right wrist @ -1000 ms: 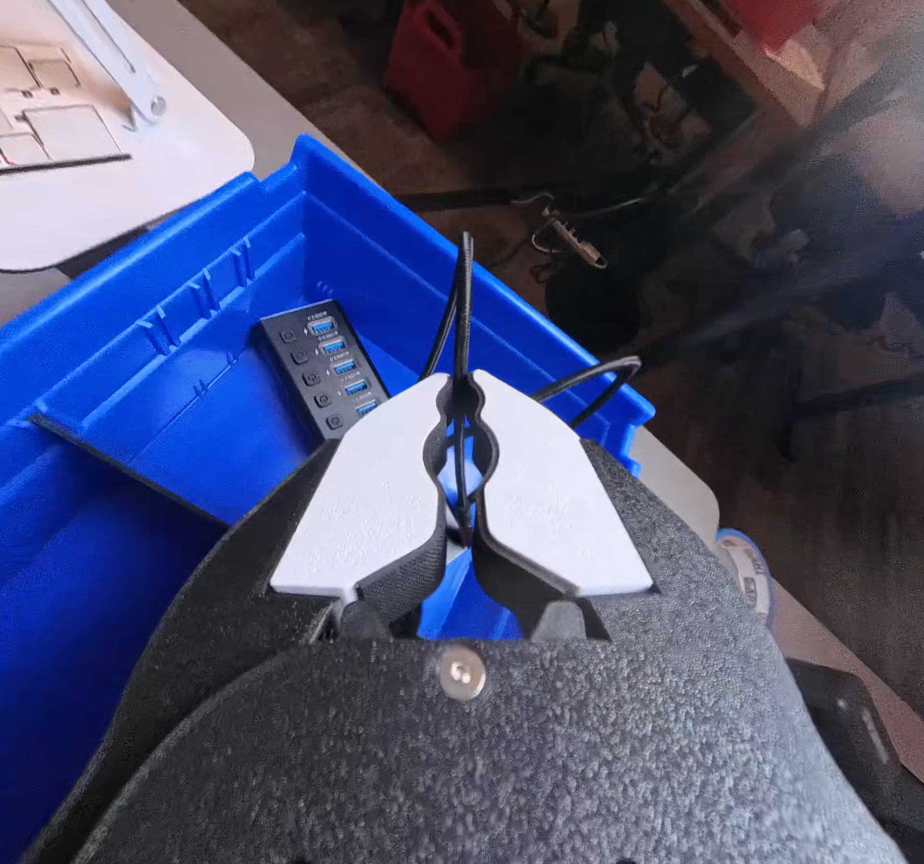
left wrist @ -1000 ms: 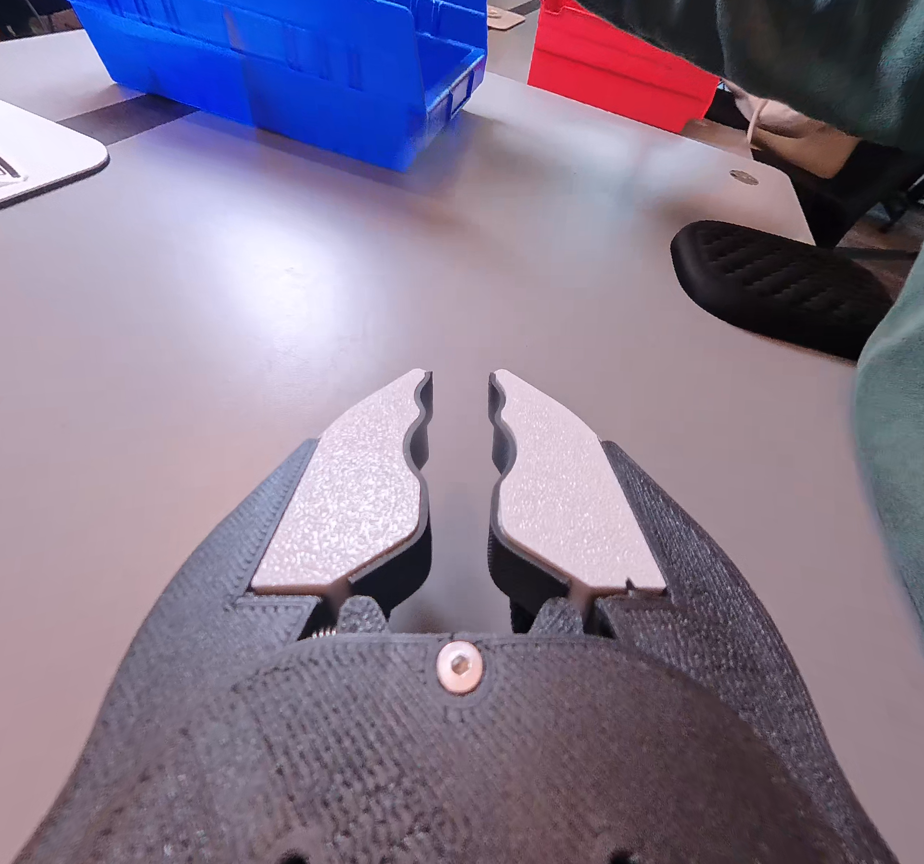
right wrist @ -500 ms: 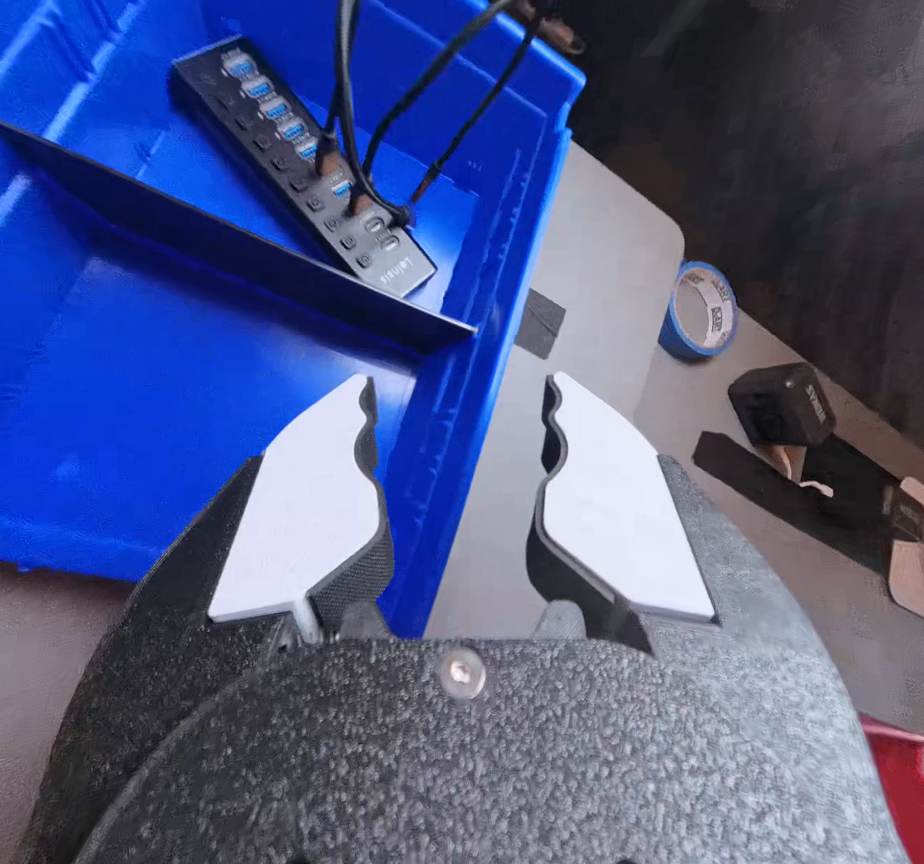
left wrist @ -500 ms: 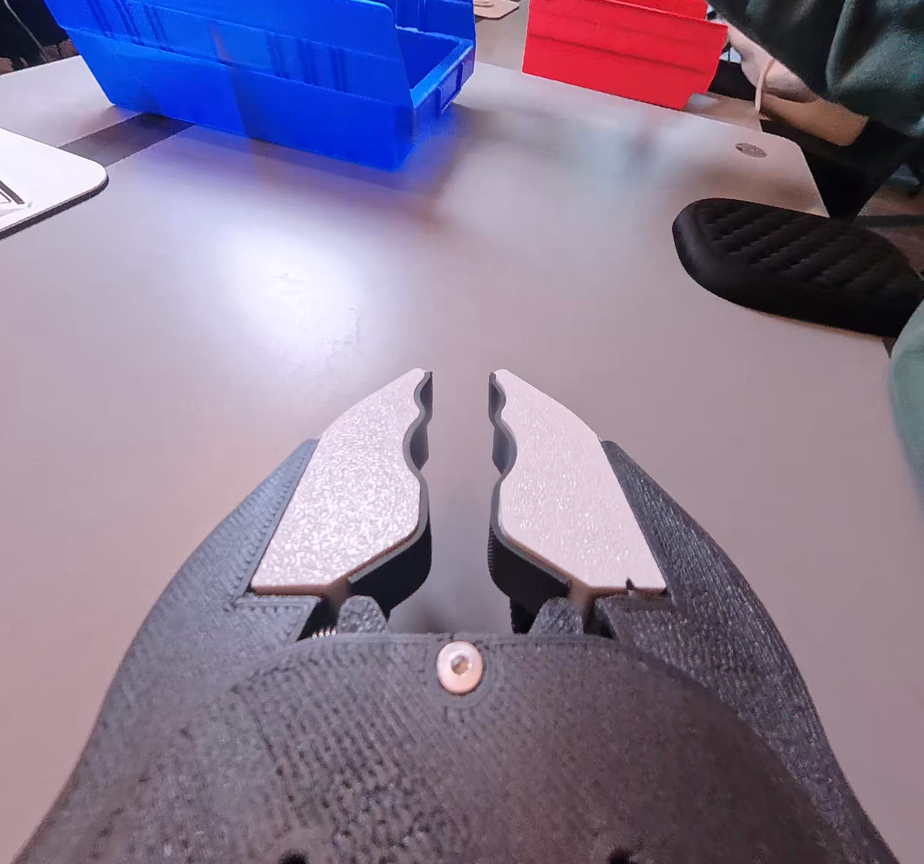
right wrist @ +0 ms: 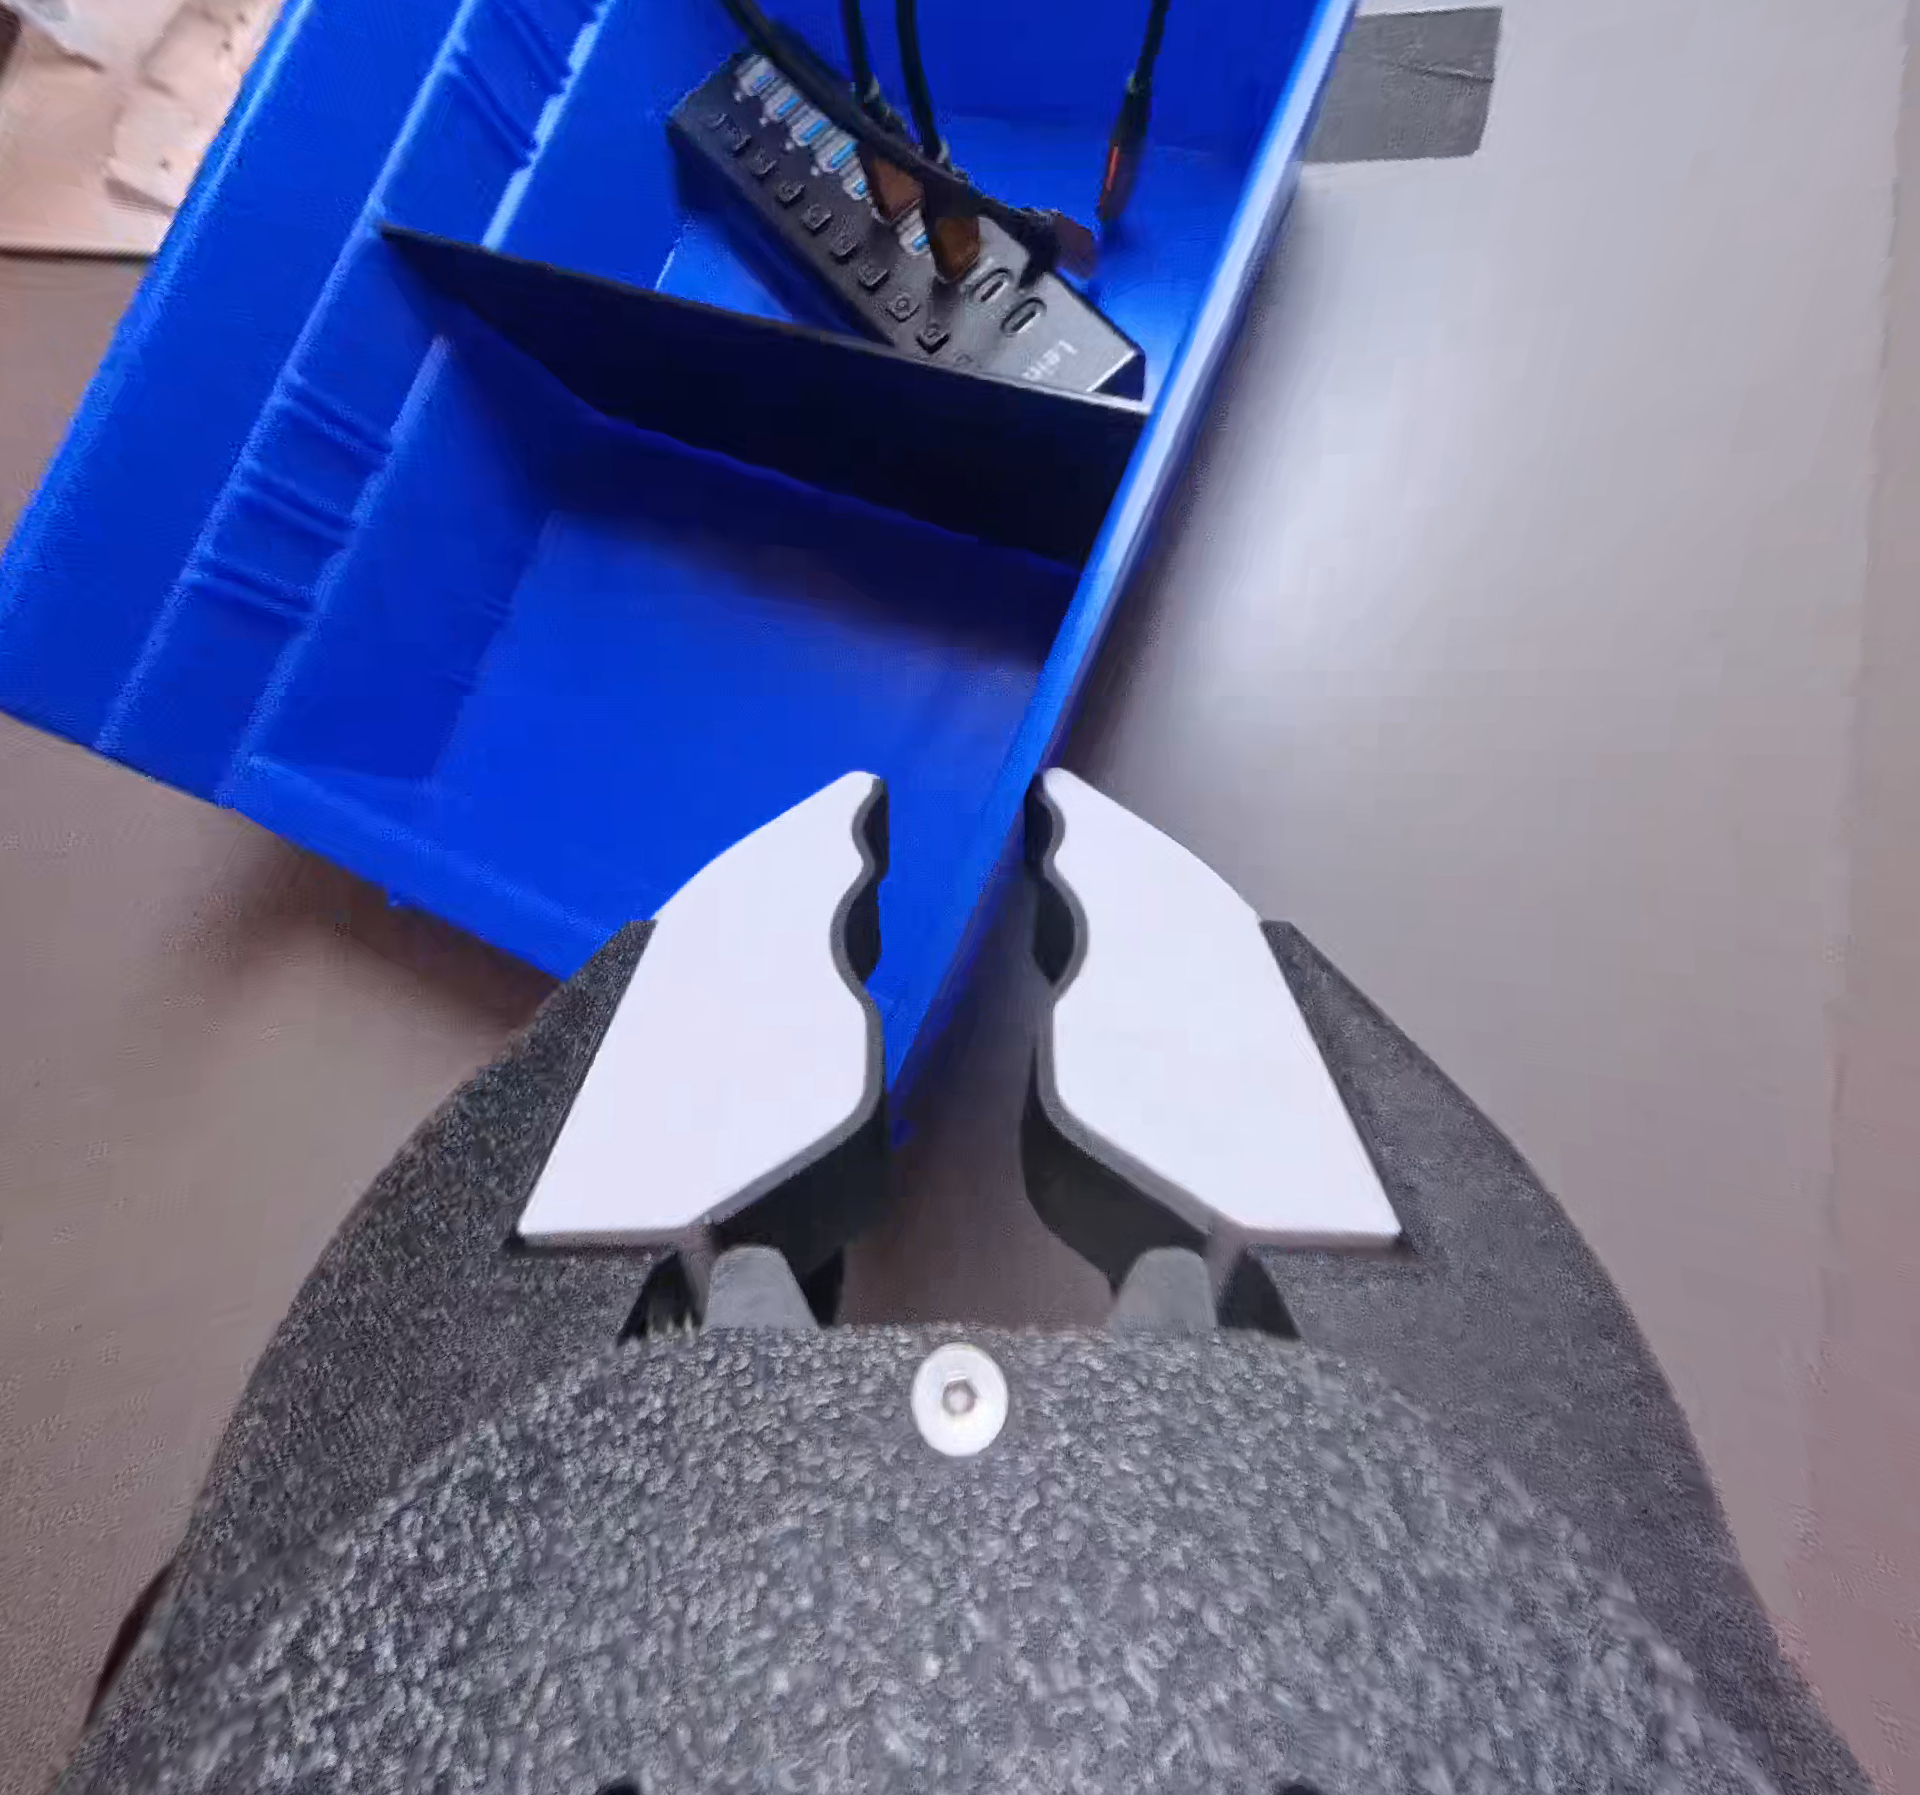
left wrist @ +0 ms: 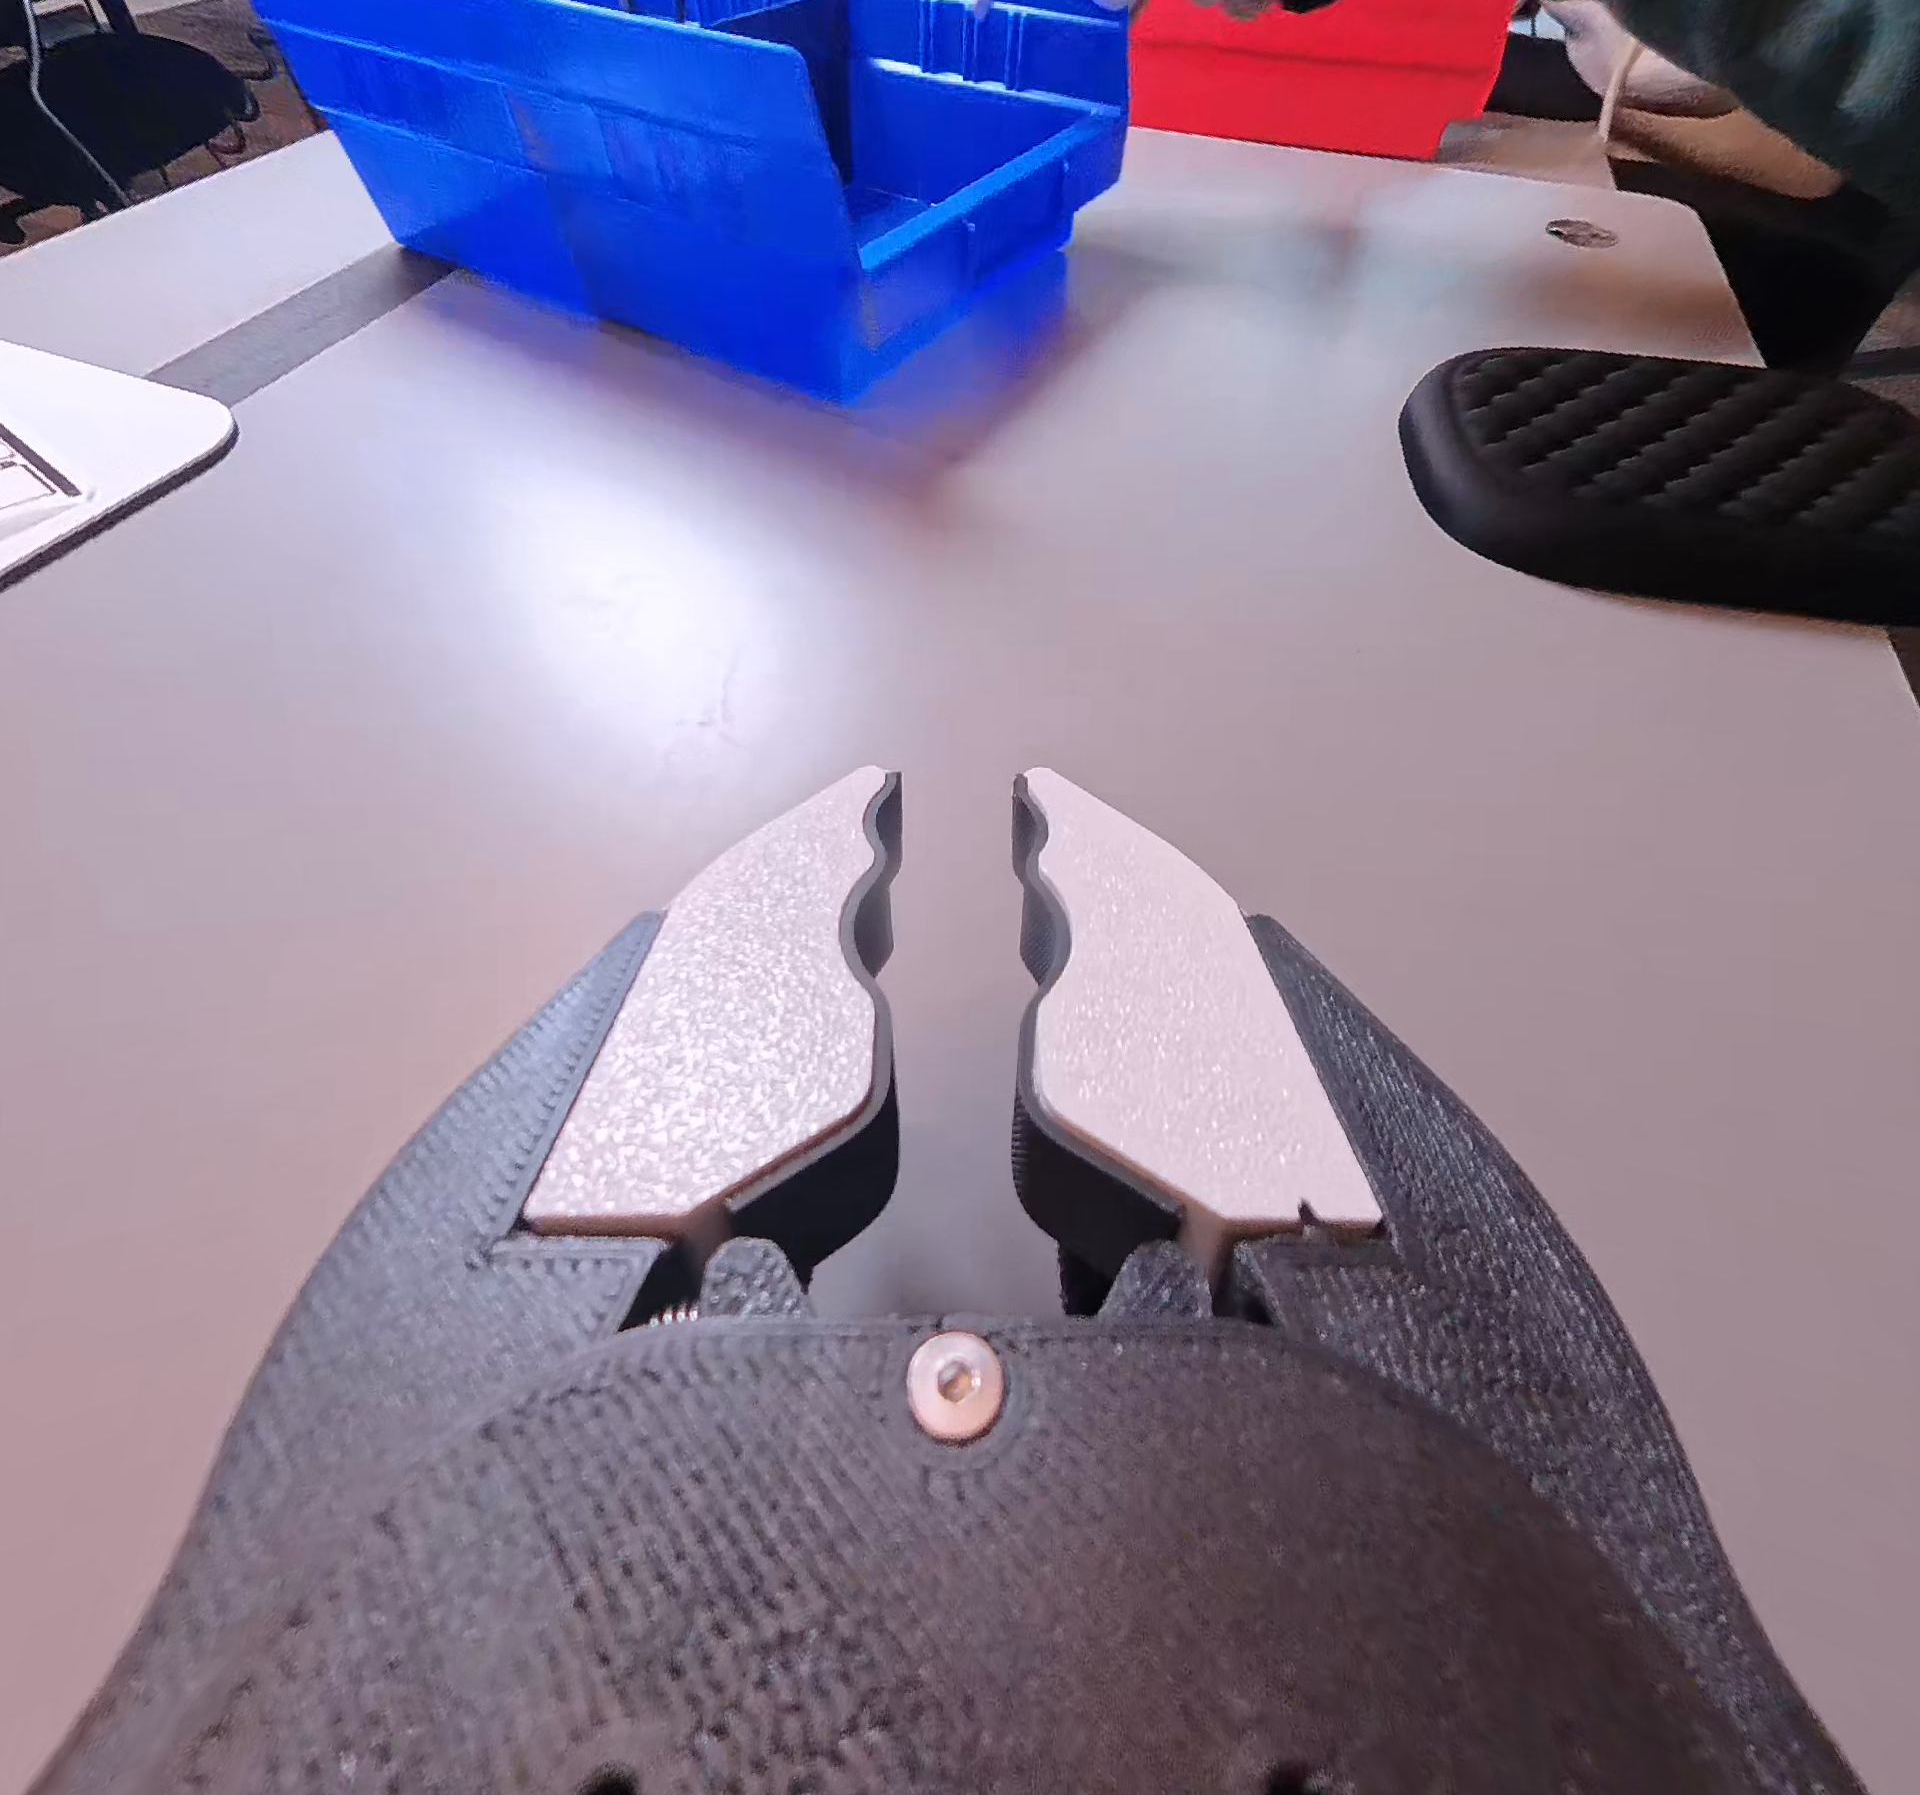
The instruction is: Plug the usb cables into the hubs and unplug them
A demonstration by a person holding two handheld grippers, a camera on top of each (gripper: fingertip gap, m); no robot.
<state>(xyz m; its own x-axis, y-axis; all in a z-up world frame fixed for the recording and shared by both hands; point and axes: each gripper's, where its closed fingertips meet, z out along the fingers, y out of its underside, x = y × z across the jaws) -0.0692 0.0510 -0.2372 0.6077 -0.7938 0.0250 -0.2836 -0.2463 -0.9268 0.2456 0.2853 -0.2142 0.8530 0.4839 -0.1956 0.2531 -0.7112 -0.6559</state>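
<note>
Right tongs (right wrist: 954, 810), narrowly parted and empty, hover over the bin (right wrist: 644, 665) rim; the hub (right wrist: 904, 239) lies ahead with one cable (right wrist: 1143, 72) dangling loose—grip it near its plug; left tongs (left wrist: 956, 800) idle, narrowly parted.

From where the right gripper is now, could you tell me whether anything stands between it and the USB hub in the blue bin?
Yes. The dark divider crosses the blue bin between the right gripper and the USB hub in the far compartment. Black cables also drop onto the hub from above. The jaws stand open and empty.
</note>
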